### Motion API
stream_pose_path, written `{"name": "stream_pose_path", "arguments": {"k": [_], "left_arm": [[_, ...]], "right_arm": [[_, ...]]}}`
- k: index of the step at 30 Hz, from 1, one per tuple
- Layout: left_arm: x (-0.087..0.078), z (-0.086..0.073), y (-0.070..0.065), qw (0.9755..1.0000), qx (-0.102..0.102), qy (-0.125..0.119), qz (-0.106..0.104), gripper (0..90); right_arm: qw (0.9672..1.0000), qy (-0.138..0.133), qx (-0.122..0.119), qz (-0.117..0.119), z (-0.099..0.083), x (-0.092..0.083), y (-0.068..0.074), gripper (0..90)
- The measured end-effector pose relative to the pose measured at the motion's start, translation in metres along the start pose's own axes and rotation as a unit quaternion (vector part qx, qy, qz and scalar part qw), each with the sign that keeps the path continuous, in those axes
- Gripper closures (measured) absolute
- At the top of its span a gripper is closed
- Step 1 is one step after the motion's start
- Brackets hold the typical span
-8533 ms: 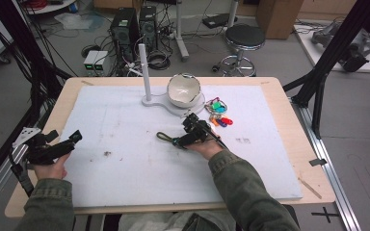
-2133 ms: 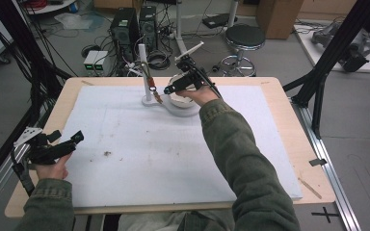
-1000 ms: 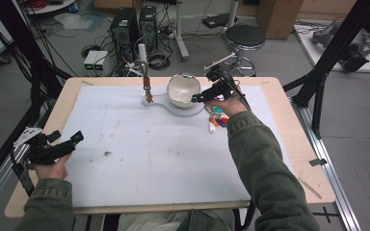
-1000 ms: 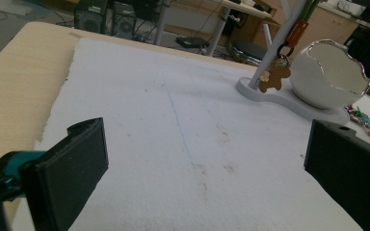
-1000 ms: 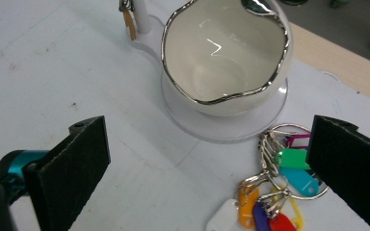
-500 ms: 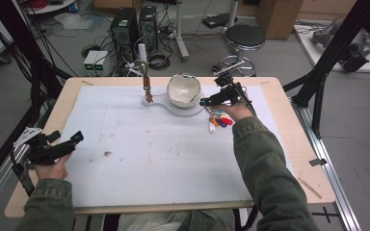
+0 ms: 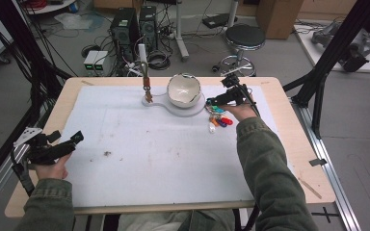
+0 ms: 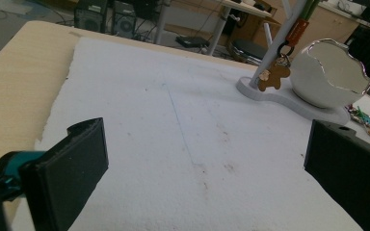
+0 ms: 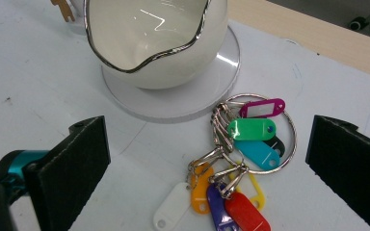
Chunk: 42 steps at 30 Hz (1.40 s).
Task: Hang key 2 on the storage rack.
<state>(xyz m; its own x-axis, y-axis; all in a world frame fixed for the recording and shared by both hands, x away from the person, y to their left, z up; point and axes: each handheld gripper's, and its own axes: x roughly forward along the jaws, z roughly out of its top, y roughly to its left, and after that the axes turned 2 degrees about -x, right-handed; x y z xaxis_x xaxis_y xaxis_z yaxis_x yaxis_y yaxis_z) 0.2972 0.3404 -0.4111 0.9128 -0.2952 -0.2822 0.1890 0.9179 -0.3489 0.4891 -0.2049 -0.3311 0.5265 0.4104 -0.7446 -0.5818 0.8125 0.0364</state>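
A white eggshell-shaped bowl (image 7: 183, 90) (image 9: 159, 43) stands on a flat white base (image 7: 192, 110) beside a thin post. On that post hangs a brown bear keychain (image 7: 147, 87) (image 8: 271, 78). A key ring with several coloured tags (image 7: 218, 119) (image 9: 243, 144) lies on the white mat just right of the base. My right gripper (image 7: 219, 94) (image 9: 212, 168) hovers over this ring, open, its jaws wide on either side of the tags and touching nothing. My left gripper (image 7: 66, 136) (image 8: 207, 168) is open above the mat's left edge, far from the bowl (image 8: 327, 72).
The white mat (image 7: 164, 159) covers most of the wooden table (image 7: 289, 144). A few dark specks (image 7: 107, 154) mark the mat. Behind the table stand computer towers (image 7: 135, 24), a stool (image 7: 243, 38) and cables on the floor.
My right gripper took the brown keychain from the mat to the post, left it hanging there, then swung right past the bowl and down over the coloured key ring. The left gripper stayed put.
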Motion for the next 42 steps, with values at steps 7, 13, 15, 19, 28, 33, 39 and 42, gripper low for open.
{"name": "stream_pose_path", "arguments": {"k": [7, 13, 15, 19, 28, 33, 39, 42], "left_arm": [[0.0, 0.0, 0.0, 1.0, 0.001, 0.0, 0.0, 2.0], [0.0, 0.0, 0.0, 1.0, 0.001, 0.0, 0.001, 2.0], [0.0, 0.0, 0.0, 1.0, 0.001, 0.0, 0.001, 2.0], [0.0, 0.0, 0.0, 1.0, 0.001, 0.0, 0.001, 2.0], [0.0, 0.0, 0.0, 1.0, 0.001, 0.001, 0.001, 2.0], [0.0, -0.001, 0.0, 1.0, 0.001, 0.002, 0.003, 2.0], [0.0, -0.001, 0.0, 1.0, 0.003, 0.004, 0.003, 2.0], [0.0, -0.001, 0.0, 1.0, 0.004, 0.005, 0.003, 2.0]], "right_arm": [[0.9999, -0.009, -0.008, 0.004, 0.001, 0.006, -0.002, 0.9], [1.0, -0.005, -0.004, 0.004, 0.0, 0.013, -0.005, 0.9], [1.0, -0.004, -0.001, 0.003, 0.0, 0.016, -0.006, 0.9], [1.0, 0.001, -0.001, 0.003, 0.0, 0.021, -0.007, 0.8], [0.9999, 0.014, -0.004, -0.004, -0.002, 0.033, -0.011, 0.9], [0.9997, 0.022, -0.004, -0.006, -0.004, 0.041, -0.014, 0.9], [0.9995, 0.03, -0.001, -0.006, -0.007, 0.047, -0.02, 0.9], [0.9995, 0.032, -0.001, -0.005, -0.008, 0.05, -0.023, 0.9]]}}
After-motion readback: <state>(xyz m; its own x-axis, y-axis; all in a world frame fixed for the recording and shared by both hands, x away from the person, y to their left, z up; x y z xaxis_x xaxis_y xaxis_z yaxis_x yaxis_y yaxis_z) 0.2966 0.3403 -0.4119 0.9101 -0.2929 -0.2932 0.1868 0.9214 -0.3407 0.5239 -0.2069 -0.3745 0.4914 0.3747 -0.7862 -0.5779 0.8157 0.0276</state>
